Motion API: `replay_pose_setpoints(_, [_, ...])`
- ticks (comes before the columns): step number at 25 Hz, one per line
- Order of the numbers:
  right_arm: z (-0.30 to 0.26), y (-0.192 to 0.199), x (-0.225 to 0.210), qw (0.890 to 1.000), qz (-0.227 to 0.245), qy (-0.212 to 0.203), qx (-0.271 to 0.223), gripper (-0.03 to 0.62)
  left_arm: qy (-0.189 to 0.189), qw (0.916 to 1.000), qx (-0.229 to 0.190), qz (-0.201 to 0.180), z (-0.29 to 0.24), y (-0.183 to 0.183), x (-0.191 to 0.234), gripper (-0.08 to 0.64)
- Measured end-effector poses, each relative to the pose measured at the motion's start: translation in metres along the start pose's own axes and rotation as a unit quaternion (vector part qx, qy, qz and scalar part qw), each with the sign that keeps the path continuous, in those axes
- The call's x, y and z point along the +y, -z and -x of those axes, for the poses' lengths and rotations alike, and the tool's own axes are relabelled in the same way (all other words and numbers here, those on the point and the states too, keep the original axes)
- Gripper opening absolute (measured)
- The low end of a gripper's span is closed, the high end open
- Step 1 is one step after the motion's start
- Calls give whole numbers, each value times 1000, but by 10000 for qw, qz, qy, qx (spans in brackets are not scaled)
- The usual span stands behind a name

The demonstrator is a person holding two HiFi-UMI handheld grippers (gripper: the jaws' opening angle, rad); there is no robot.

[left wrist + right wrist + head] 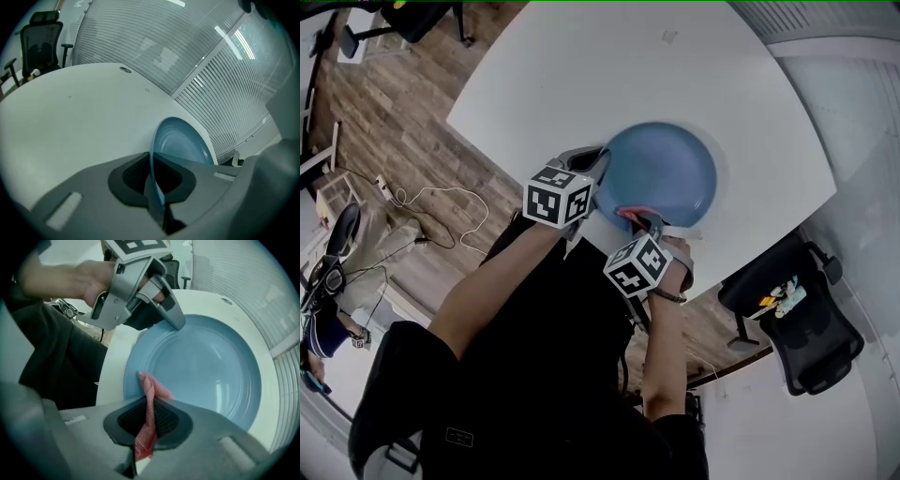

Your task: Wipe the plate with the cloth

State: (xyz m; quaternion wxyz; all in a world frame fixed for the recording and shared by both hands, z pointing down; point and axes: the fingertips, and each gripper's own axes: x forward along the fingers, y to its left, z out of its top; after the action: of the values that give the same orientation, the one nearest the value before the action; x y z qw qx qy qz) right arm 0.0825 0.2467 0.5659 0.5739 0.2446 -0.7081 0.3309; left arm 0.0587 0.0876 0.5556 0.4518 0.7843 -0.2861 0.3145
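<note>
At the white table's (581,75) near edge, the right gripper (150,420) is pinching the red cloth (152,392) over the blue plate's (670,169) near rim, while the left gripper (157,183) is clamping shut on the plate's left rim just beyond.
</note>
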Motion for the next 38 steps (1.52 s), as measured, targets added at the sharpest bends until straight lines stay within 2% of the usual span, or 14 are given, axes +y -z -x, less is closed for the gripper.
replay_pose_setpoints(8, [-6, -38, 16, 9970, 129, -727, -229, 25, 14, 10000, -20, 27, 2, 1, 2, 15])
replay_pose_setpoints(15, [-7, -78, 10, 9933, -126, -929, -679, 25, 111, 9999, -29, -17, 6, 2, 0, 17])
replay_pose_setpoints(18, [-5, -91, 0, 9926, -216, -850, -845, 25, 123, 9999, -10, -43, 6, 3, 1, 15])
replay_pose_setpoints(23, [-4, -110, -20, 9939, -86, -251, -1069, 25, 170, 9998, 19, -137, 7, 7, -2, 14])
replay_pose_setpoints(26, [-3, -111, -20, 9928, -62, -212, -1177, 25, 133, 9999, 8, -71, 8, 9, 0, 14])
replay_pose_setpoints(30, [4, -101, -11, 9917, 251, -192, -1250, 25, 183, 9998, 73, -104, 8, 9, 1, 15])
replay_pose_setpoints(34, [15, -86, 6, 9897, 474, -386, -1294, 25, 214, 9997, 96, -109, 8, 8, 2, 15])
replay_pose_setpoints(38, [11, -68, 23, 9898, 631, -684, -1076, 25, 233, 9996, 129, -83, 9, 9, 4, 15])
